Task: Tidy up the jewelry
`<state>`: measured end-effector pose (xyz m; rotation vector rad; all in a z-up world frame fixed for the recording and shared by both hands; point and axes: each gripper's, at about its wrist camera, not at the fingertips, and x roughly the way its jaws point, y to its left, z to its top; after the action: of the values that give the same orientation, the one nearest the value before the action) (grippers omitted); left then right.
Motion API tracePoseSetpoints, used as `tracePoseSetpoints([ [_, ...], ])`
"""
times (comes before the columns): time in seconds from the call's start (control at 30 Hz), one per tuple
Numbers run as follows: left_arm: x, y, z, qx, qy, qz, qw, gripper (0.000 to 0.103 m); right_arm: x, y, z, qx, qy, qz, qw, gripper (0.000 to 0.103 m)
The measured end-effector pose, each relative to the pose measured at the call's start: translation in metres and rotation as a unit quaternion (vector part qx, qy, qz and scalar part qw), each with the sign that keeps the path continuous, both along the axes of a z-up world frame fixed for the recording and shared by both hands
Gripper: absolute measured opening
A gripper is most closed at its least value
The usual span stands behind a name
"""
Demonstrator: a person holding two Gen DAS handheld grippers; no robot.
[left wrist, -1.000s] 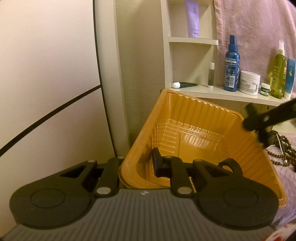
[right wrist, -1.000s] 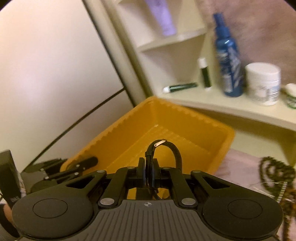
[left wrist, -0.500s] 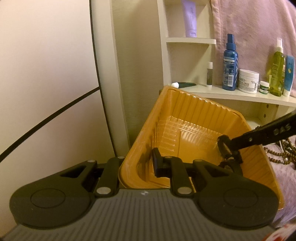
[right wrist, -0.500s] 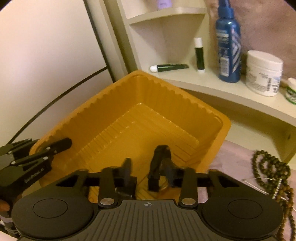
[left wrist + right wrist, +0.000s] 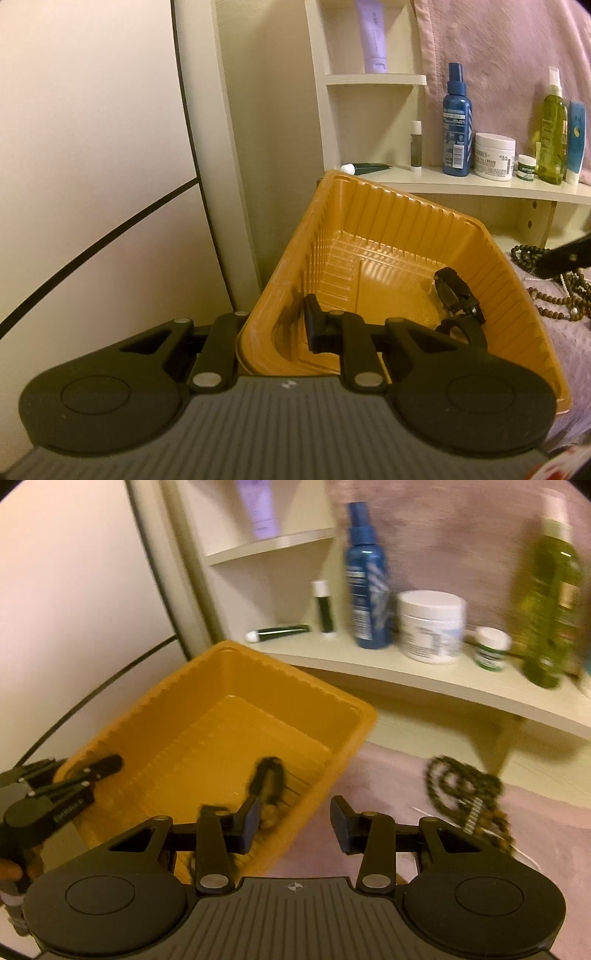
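Observation:
An orange plastic tray [image 5: 388, 225] is tilted up on the pink cloth. My left gripper [image 5: 275, 325] is shut on the tray's near-left rim, one finger inside the wall and one outside. The left gripper [image 5: 88, 779] also shows at the left of the right wrist view. A black watch [image 5: 456, 299] lies loose on the tray floor near its right wall, blurred as the watch [image 5: 267, 779] in the right wrist view. My right gripper [image 5: 295, 819] is open and empty over the tray's right edge. A dark beaded necklace [image 5: 465, 786] lies on the cloth right of the tray.
A pale shelf [image 5: 406, 672] behind the tray carries a blue spray bottle [image 5: 365, 576], a white jar [image 5: 430, 626], a small pot [image 5: 491, 648], a green bottle [image 5: 550, 609] and a small tube [image 5: 280, 631]. A white panel [image 5: 92, 147] fills the left. A person's hand [image 5: 14, 867] holds the left gripper.
My right gripper opened and let the black watch drop into the tray, then drew back to the right, off the tray. The left gripper kept its hold on the rim.

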<state>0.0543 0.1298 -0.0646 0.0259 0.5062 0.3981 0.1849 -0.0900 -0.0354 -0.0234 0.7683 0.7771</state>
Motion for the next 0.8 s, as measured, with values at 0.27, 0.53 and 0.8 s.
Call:
tracePoseSetpoints([
  [0.27, 0.000, 0.000, -0.002, 0.006, -0.001, -0.001, 1.0000, 0.018, -0.007, -0.051, -0.011, -0.025, 0.004, -0.057, 0.998, 0.043],
  [0.53, -0.001, -0.001, -0.003, 0.009, -0.001, -0.003, 1.0000, 0.018, -0.023, -0.103, -0.024, -0.033, 0.016, -0.108, 0.994, 0.043],
  [0.8, -0.002, -0.001, -0.004, 0.011, -0.003, -0.004, 0.9999, 0.018, -0.049, -0.142, -0.037, -0.056, 0.023, -0.135, 0.989, 0.048],
])
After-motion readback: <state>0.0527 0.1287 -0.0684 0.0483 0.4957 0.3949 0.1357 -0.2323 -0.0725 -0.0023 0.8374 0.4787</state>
